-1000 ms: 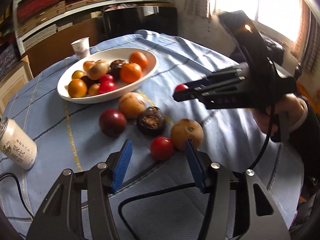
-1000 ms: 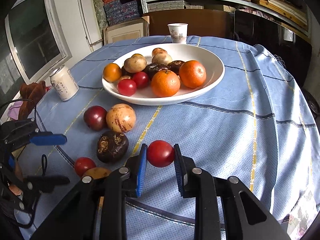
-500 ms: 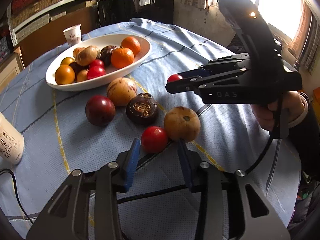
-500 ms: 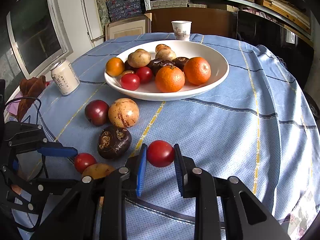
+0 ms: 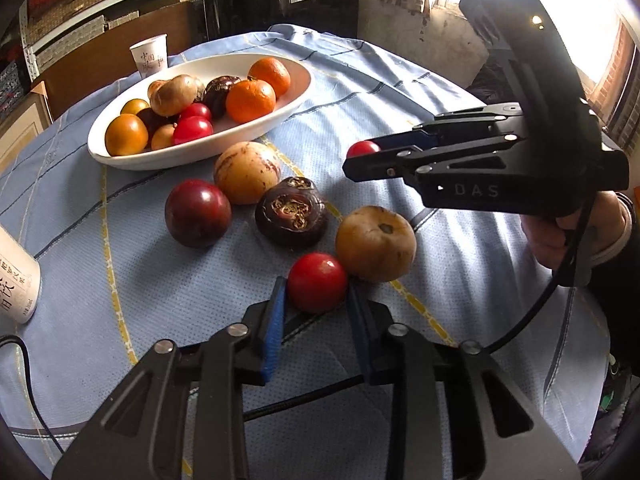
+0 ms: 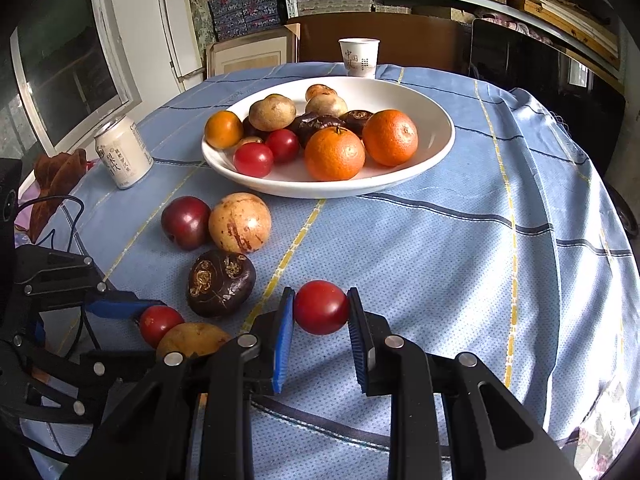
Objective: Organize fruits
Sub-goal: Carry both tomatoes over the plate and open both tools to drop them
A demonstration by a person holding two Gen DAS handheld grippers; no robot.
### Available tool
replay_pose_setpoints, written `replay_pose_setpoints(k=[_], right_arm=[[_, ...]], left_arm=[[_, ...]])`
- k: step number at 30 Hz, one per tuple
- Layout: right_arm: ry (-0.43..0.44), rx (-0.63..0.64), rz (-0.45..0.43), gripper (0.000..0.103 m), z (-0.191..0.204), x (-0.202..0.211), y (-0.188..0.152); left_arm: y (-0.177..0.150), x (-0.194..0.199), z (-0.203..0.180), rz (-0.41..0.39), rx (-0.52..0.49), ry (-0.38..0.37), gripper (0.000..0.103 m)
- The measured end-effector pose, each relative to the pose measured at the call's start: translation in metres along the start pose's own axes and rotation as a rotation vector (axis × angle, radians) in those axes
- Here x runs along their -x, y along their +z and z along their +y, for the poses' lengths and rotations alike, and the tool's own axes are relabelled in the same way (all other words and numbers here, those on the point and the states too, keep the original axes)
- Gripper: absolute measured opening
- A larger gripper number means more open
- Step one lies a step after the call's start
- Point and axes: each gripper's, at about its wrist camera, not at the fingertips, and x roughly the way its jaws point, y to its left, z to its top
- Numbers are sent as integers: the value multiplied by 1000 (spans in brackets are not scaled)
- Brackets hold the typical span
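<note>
left gripper (image 5: 316,300): jaws just closed onto red tomato (image 5: 317,281), near bench edge | right gripper (image 6: 321,312): clamped on second tomato (image 6: 321,306) | white bowl (image 6: 436,148) lies beyond, toward far edge

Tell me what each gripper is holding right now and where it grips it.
The left gripper and the right gripper each clamp a small red tomato across its sides, between the blue pads.
</note>
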Motion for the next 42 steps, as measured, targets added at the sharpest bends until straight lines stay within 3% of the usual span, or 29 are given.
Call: replay_pose_setpoints(k=[7, 15, 19, 22, 27, 33, 34, 35, 36, 38, 40, 42], right_arm=[[25, -30, -29, 27, -6, 6, 2], [35, -83, -236, 26, -14, 29, 14], [99, -168, -289, 27, -29, 21, 38], [72, -166, -306, 27, -30, 13, 54], [76, -230, -315, 27, -49, -12, 81], [110, -237, -311, 31, -57, -36, 103], [110, -234, -310, 40, -56, -37, 103], [108, -232, -315, 42, -56, -36, 103], [112, -233, -316, 43, -56, -33, 102], [129, -221, -310, 46, -54, -23, 101], [142, -212, -320, 56, -51, -11, 97], [157, -205, -333, 57, -47, 0, 94]], left_arm=[[1, 13, 5, -43, 25, 10, 29], [14, 38, 32, -150, 172, 10, 29], [48, 42, 53, -186, 242, 16, 29], [85, 34, 62, -195, 251, 3, 29], [142, 5, 82, -184, 284, 62, 29], [169, -24, 106, -145, 327, 114, 29], [171, -27, 108, -138, 333, 138, 33], [171, -26, 110, -137, 342, 158, 47], [169, -24, 111, -145, 354, 185, 53], [164, -12, 114, -181, 381, 212, 75], [155, 4, 113, -222, 410, 213, 89], [145, 18, 108, -246, 412, 235, 90]])
